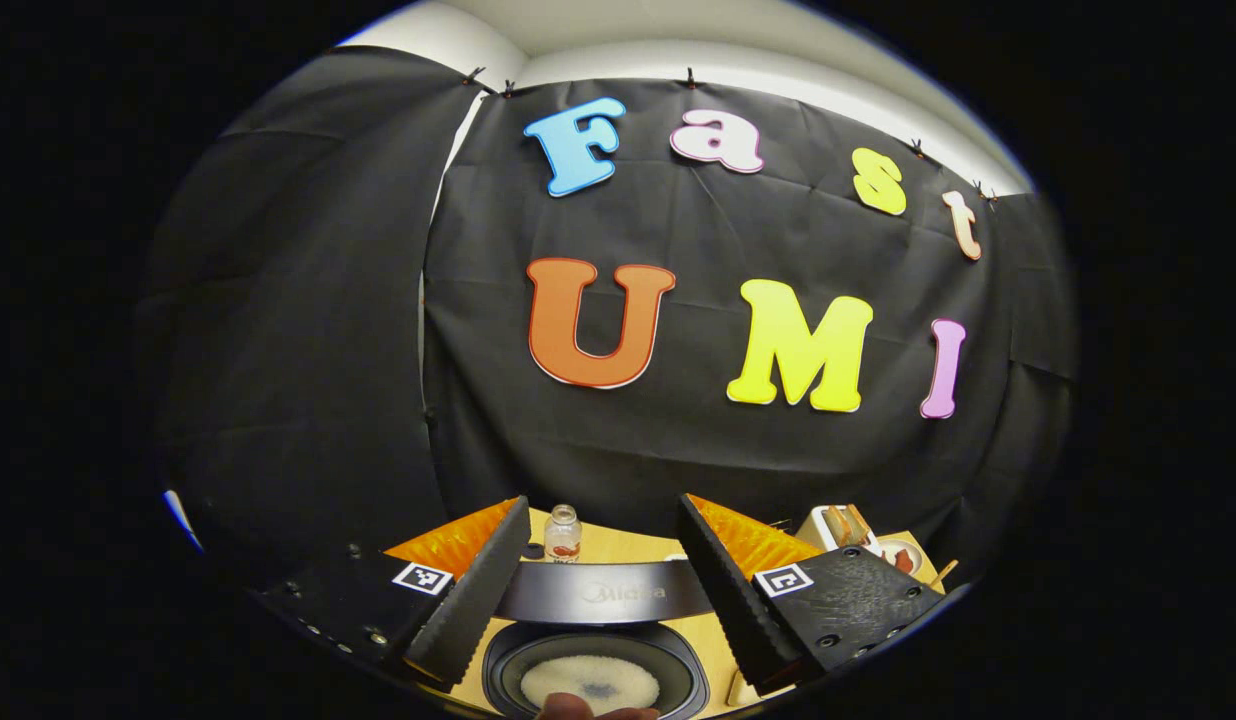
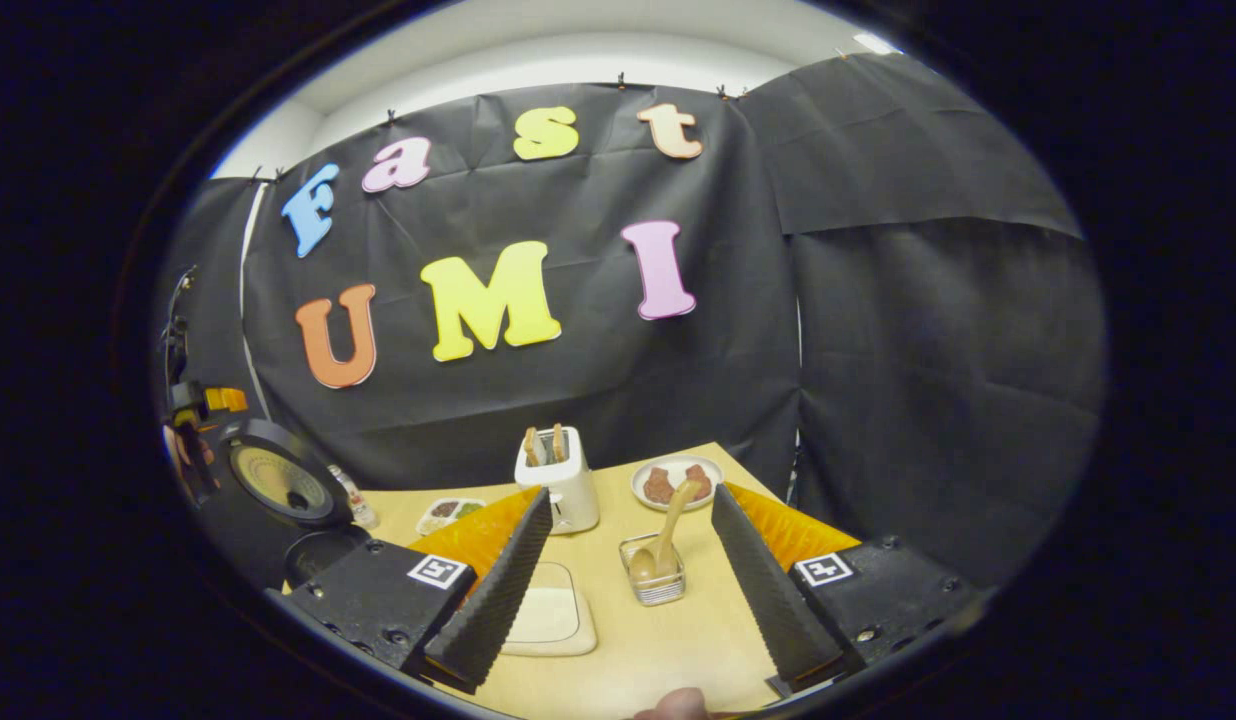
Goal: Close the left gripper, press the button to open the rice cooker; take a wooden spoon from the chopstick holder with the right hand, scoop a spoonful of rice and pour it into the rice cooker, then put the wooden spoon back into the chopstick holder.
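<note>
In the left gripper view, the left hand-held gripper (image 1: 598,590) stands wide apart, with nothing between its two ridged, wedge-shaped fingers. Between them, from left to right, there is a small clear glass bottle (image 1: 562,533) with a round cap standing at the far side of the pale wooden desk (image 1: 618,545), and lower down the dark, glossy rice cooker (image 1: 595,678). Its lid (image 1: 603,592) is raised and shows as a curved dark band. Below it the round inner pot holds a flat layer of white, grainy rice (image 1: 590,683).

In the right gripper view, the same rice cooker (image 2: 278,480) is at the far left, its round lid tilted up. Near it lies a small clear tray with green and brown food (image 2: 448,513). The right hand-held gripper (image 2: 628,590) is also wide apart and holds nothing. Between its fingers, from left to right, I see a flat cream square dish with rounded corners (image 2: 548,618) on the desk (image 2: 678,650), a white box-shaped chopstick holder (image 2: 566,482) with wooden handles standing in it, and a small clear square container (image 2: 656,578). A smooth light wooden spoon (image 2: 663,545) leans in this container with its handle up. Behind it is a round white plate with reddish pieces (image 2: 677,482).
</note>
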